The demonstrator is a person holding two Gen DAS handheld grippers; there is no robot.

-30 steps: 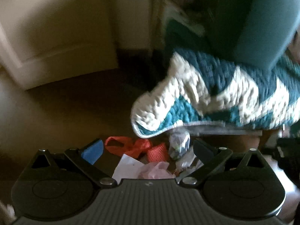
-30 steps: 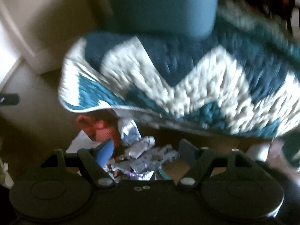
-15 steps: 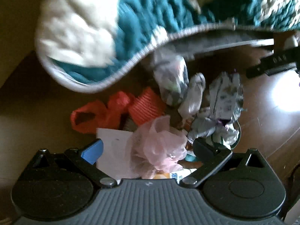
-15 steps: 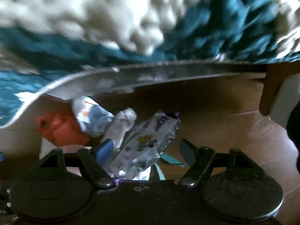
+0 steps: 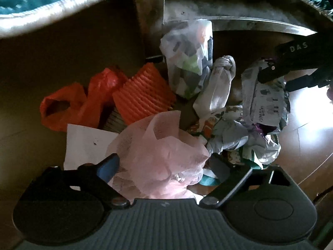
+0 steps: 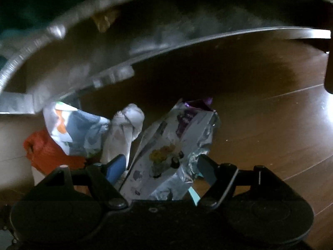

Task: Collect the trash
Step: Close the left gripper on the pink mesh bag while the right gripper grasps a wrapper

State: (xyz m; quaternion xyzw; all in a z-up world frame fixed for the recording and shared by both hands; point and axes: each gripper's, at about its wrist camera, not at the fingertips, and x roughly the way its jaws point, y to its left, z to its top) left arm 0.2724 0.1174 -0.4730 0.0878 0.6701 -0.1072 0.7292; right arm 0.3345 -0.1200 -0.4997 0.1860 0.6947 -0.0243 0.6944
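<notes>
Trash pile: crumpled wrappers, a pink plastic bag point(image 5: 164, 156), an orange bag point(image 5: 83, 102) and white paper point(image 5: 85, 145) heaped on the wooden floor point(image 6: 270, 129) under a blanket-draped furniture edge point(image 5: 239, 18).
Left gripper point(image 5: 164, 166): jaws spread wide, pink bag bulging between the fingers, not pinched.
Right gripper point(image 6: 162, 166): jaws spread, a silver foil wrapper point(image 6: 172, 150) standing between them; contact with the fingers cannot be told.

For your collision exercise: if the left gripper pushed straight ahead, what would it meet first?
Probably the pink plastic bag, already bulging between the open left gripper fingers; the orange mesh beyond looks farther, though depth is unclear.
</notes>
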